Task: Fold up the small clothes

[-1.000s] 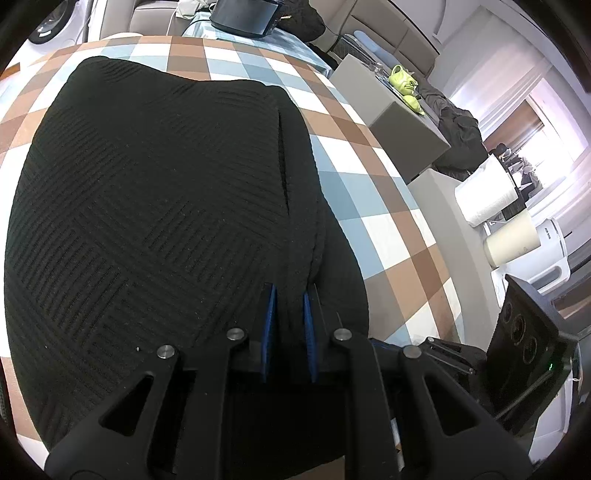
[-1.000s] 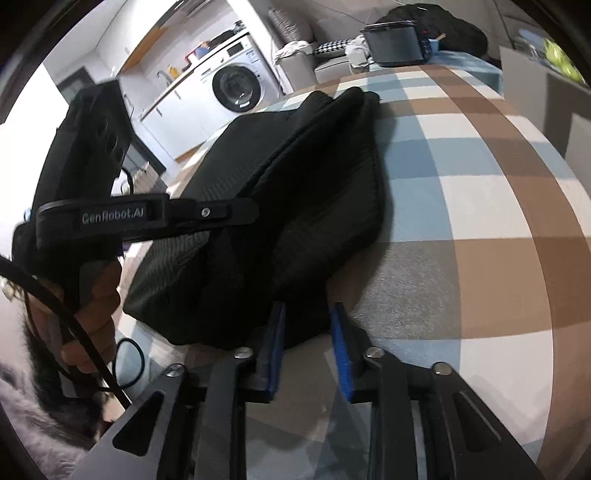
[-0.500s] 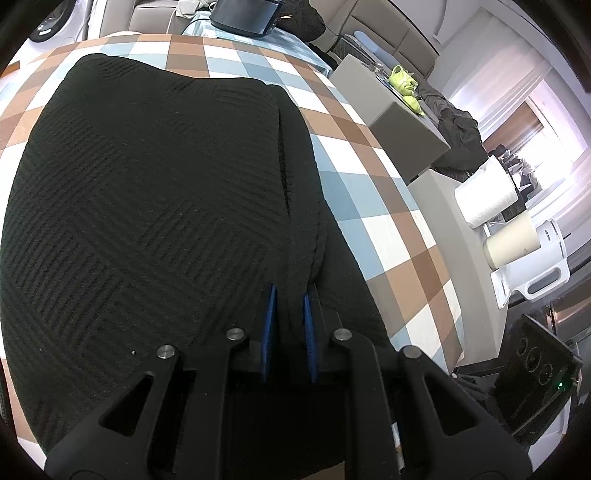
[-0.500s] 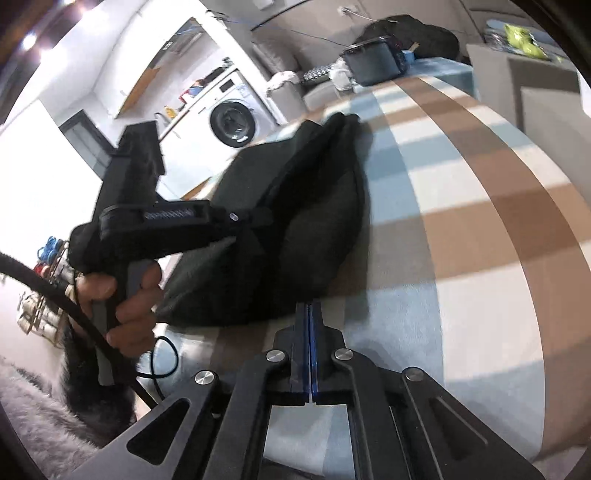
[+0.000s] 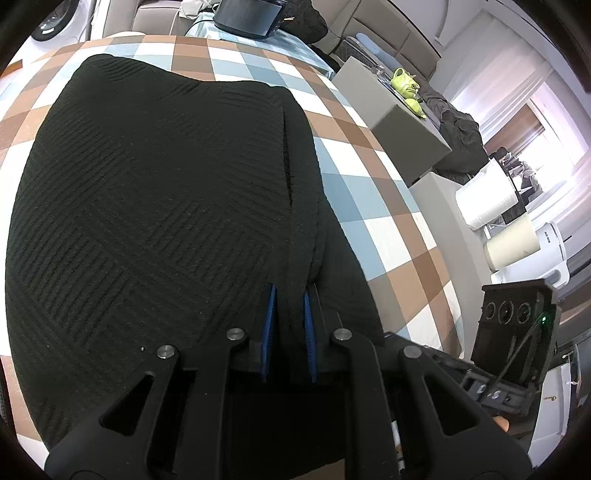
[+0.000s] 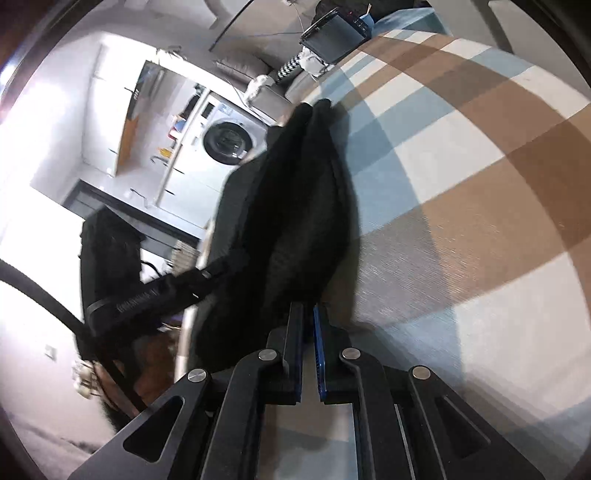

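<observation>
Slippage is the risk: left tool [image 5: 288,314] pinches a thick fold of black knit garment [image 5: 155,206], right tool [image 6: 308,325] nips only its edge on the bench [image 6: 480,229], so lifting unevenly could drop it.

Checked tablecloth [image 5: 354,192], brown/blue/white squares. Far end: dark screen device [image 5: 247,18]. Right of table: grey box [image 5: 406,129] with green teapot [image 5: 404,79] on top, dark clothes heap [image 5: 458,133] beyond it, two paper rolls [image 5: 487,199] nearer, white over cream. Far left: washing machine [image 6: 231,140], white cabinets [image 6: 122,122] beside it
</observation>
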`<state>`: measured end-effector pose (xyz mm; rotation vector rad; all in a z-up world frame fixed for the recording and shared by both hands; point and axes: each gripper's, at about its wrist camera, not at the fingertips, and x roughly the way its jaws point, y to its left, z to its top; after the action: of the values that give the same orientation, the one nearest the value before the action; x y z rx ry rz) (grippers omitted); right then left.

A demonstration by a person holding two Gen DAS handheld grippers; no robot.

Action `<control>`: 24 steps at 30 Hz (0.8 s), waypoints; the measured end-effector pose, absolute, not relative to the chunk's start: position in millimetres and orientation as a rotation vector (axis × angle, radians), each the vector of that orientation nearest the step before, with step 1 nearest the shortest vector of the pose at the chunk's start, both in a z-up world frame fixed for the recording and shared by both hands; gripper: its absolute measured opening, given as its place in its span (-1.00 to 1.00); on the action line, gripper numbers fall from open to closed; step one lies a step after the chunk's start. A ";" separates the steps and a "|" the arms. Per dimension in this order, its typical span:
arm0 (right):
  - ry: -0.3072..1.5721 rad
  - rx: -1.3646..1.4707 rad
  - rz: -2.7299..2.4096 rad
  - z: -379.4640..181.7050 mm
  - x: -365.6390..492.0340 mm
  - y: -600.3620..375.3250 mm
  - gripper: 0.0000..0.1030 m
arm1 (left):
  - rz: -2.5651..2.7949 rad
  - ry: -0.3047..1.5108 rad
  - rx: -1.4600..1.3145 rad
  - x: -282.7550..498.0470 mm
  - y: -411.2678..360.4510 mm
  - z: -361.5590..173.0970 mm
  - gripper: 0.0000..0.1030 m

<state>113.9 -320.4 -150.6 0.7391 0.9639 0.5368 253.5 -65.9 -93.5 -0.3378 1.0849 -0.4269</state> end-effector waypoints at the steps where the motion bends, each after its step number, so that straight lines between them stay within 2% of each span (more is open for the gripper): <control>1: 0.952 0.747 0.549 -147.7 113.5 -321.0 -0.88 | -0.428 1.085 -0.338 253.5 -65.8 -93.6 -0.77; 2: 0.945 0.749 0.560 -145.4 112.6 -320.8 -0.82 | -0.429 1.086 -0.339 254.0 -66.1 -93.7 -0.77; 4: 0.948 0.782 0.594 -145.2 112.6 -322.3 -0.42 | -0.432 1.088 -0.340 254.5 -66.5 -94.4 -0.77; 5: 0.949 0.793 0.602 -145.3 111.5 -322.9 -0.38 | -0.433 1.089 -0.341 254.8 -66.7 -94.7 -0.76; 24: 0.996 0.719 0.556 -153.2 102.3 -322.9 -0.40 | -0.428 1.089 -0.328 253.9 -69.2 -95.2 -0.76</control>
<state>102.3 -322.9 -153.2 0.7189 0.9960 0.5557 253.9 -69.2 -95.2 -0.3284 1.0886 -0.4283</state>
